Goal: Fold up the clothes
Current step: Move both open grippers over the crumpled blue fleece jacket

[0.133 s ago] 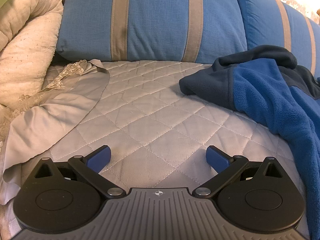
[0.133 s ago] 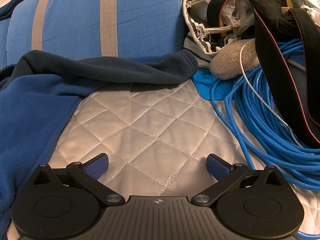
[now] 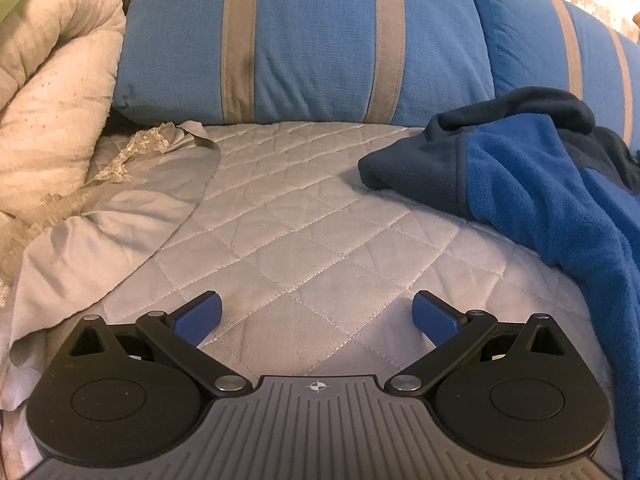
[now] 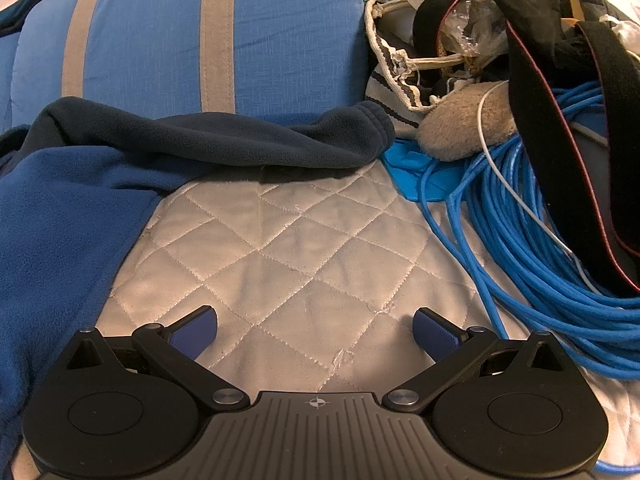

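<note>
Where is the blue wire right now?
The coiled blue cable lies at the right of the right wrist view, on the quilted cover, partly under a black strap.

Quilted bed cover [image 3: 304,240] carries fleece jacket [image 3: 540,184], striped pillows [image 3: 320,40], blue cable coil [image 4: 520,240].

A home bedroom: quilted bedspread [image 3: 304,240], striped blue pillows [image 3: 312,40].

Fleece jacket [image 3: 532,184]: royal blue body, navy sleeves. Pillows [image 3: 312,40]: blue, grey-tan stripes. Quilted cover [image 4: 304,248]: pale grey, diamond stitching. Cable coil [image 4: 520,240]: bright blue. Far-right knit item [image 4: 384,80]: cream, dark stripes, possibly bag.
</note>
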{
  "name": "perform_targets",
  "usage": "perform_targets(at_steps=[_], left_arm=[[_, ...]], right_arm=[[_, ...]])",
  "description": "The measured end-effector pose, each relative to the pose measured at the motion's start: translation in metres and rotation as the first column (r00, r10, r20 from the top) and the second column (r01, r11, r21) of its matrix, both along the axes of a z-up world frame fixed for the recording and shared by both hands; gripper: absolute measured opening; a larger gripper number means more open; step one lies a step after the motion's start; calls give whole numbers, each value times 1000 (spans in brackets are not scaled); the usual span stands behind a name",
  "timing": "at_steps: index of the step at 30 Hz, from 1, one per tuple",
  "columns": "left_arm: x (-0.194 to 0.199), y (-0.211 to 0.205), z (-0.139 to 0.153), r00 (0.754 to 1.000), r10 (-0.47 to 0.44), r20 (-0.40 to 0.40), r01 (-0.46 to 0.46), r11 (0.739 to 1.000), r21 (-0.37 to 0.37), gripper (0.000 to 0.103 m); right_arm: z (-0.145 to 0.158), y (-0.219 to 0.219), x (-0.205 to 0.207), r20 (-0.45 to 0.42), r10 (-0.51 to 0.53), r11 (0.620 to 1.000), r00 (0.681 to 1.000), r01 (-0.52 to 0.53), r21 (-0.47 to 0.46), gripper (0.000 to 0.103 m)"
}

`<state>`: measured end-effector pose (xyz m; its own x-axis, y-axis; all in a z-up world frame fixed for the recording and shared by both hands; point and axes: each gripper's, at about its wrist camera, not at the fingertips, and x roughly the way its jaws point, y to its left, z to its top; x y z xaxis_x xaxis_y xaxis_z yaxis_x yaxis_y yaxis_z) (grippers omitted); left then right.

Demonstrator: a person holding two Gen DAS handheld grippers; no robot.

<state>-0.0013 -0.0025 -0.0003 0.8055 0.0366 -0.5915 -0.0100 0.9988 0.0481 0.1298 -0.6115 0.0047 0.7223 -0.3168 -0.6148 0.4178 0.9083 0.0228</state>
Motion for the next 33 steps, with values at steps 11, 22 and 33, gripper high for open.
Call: perform_targets(at_steps=[11, 22, 33], left_arm=[[-17, -10, 4, 996, 88, -5, -88, 996, 4, 103], [-65, -26, 10, 998, 55, -35, -57, 998, -35, 103], [-95, -19, 59, 999, -19, 48, 29, 974, -224, 103]], right_arm=[[19, 20, -62, 37, -90, 996, 995, 89, 25, 103], [23, 51, -106, -42, 56, 998, 998, -57, -1, 103], [57, 37, -148, 63, 114, 990, 992, -118, 78, 103]])
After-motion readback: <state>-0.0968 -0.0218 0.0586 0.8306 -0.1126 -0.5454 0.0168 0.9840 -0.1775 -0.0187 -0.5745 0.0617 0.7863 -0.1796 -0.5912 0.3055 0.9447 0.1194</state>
